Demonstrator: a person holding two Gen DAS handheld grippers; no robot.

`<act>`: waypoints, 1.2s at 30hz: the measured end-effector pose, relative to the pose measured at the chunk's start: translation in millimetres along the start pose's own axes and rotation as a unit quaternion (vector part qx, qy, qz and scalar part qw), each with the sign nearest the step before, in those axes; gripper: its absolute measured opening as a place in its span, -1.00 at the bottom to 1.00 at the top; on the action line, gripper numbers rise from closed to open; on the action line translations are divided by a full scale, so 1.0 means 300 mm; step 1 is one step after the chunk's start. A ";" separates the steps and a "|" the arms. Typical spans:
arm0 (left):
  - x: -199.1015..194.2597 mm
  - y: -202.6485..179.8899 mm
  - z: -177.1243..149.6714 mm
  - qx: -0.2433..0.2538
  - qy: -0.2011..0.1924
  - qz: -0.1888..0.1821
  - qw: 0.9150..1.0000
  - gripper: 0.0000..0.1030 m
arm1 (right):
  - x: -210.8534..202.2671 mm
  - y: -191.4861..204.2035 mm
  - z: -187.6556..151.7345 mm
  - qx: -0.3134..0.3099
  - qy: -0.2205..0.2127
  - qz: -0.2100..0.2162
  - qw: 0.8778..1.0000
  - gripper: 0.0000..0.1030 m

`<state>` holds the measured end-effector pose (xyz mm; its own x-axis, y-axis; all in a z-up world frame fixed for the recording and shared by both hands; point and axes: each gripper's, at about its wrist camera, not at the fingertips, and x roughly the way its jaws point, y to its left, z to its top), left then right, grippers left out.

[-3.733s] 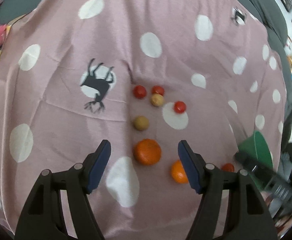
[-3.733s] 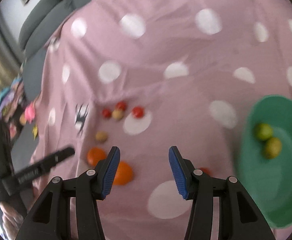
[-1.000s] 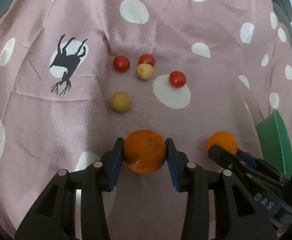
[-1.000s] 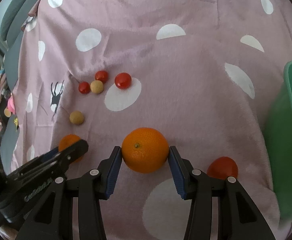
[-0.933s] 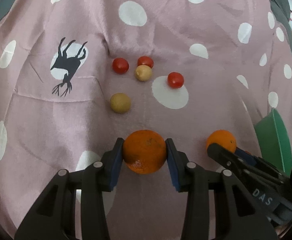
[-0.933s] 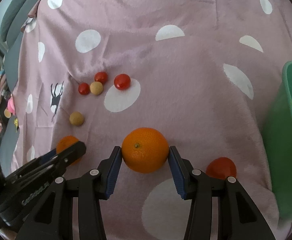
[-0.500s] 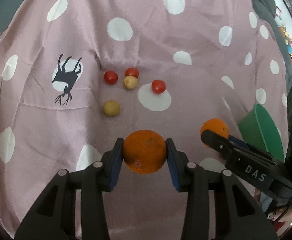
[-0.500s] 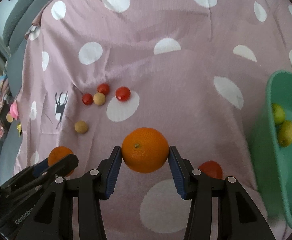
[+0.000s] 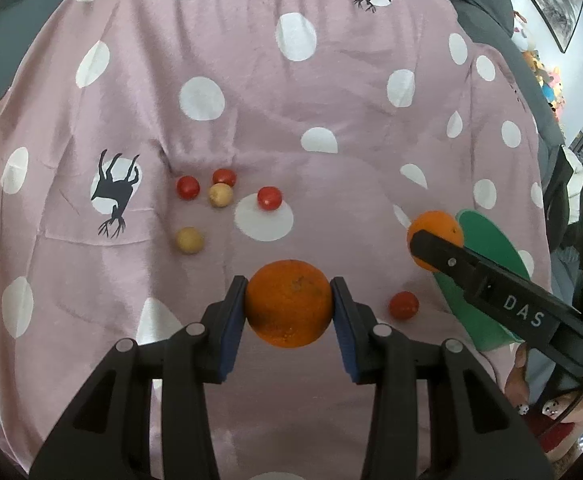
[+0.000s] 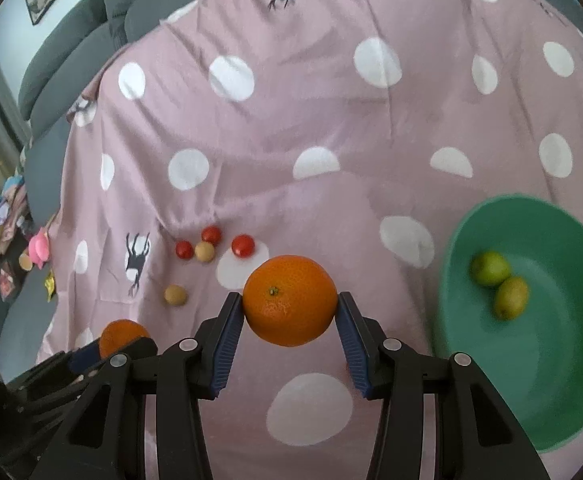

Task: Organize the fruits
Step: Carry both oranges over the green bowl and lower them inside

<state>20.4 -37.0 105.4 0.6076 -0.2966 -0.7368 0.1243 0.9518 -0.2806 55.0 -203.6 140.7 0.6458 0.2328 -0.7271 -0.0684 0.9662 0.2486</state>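
My left gripper [image 9: 290, 306] is shut on an orange [image 9: 289, 304] and holds it above the pink dotted cloth. My right gripper [image 10: 290, 304] is shut on a second orange [image 10: 290, 300], also lifted; it shows in the left wrist view [image 9: 435, 228] near the green bowl [image 9: 487, 240]. The green bowl [image 10: 563, 368] sits at the right and holds two green fruits [image 10: 490, 268]. Three small red fruits [image 9: 269, 198] and two tan fruits [image 9: 189, 240] lie together on the cloth. One more red fruit [image 9: 403, 305] lies near the bowl.
The pink cloth [image 9: 251, 80] with white dots covers a grey sofa [image 10: 71, 48]. Toys and clutter [image 10: 37, 246] lie off the cloth's left edge. The right gripper's black arm [image 9: 511, 304] crosses the right side of the left wrist view.
Both grippers closed on their oranges and have risen off the cloth. The right gripper has moved toward the green bowl, whose inside now shows.
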 end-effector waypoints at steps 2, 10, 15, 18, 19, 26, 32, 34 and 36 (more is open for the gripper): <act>-0.003 -0.013 0.004 -0.001 -0.002 -0.002 1.000 -0.20 | -0.014 -0.003 0.004 -0.002 -0.007 -0.002 1.000 -0.04; -0.018 -0.102 0.043 0.002 -0.022 -0.021 1.000 -0.20 | -0.099 -0.055 0.020 0.014 -0.039 0.002 0.999 -0.04; 0.003 -0.180 0.055 0.004 -0.020 -0.045 0.999 -0.20 | -0.153 -0.116 0.033 0.034 -0.069 -0.032 0.997 -0.04; 0.018 -0.240 0.056 0.019 -0.020 -0.053 0.998 -0.20 | -0.176 -0.169 0.039 0.052 -0.077 -0.041 0.995 -0.04; 0.021 -0.260 0.056 0.025 -0.022 -0.052 0.998 -0.20 | -0.179 -0.178 0.040 0.056 -0.079 -0.044 0.994 -0.04; 0.077 -0.357 0.065 0.044 -0.004 -0.065 0.997 -0.20 | -0.203 -0.257 0.045 0.085 -0.088 -0.064 0.990 -0.04; 0.111 -0.441 0.071 0.065 0.005 -0.077 0.995 -0.20 | -0.224 -0.339 0.039 0.117 -0.091 -0.074 0.986 -0.04; 0.126 -0.466 0.070 0.071 0.008 -0.078 0.994 -0.20 | -0.231 -0.370 0.035 0.128 -0.092 -0.080 0.984 -0.04; 0.142 -0.488 0.069 0.077 0.012 -0.081 0.994 -0.20 | -0.235 -0.403 0.030 0.138 -0.092 -0.085 0.982 -0.04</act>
<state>44.3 -187.5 127.7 0.5509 -0.4462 -0.7053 0.3389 0.8918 -0.2996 24.6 -337.7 167.6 0.7586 0.0217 -0.6512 0.2451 0.9165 0.3161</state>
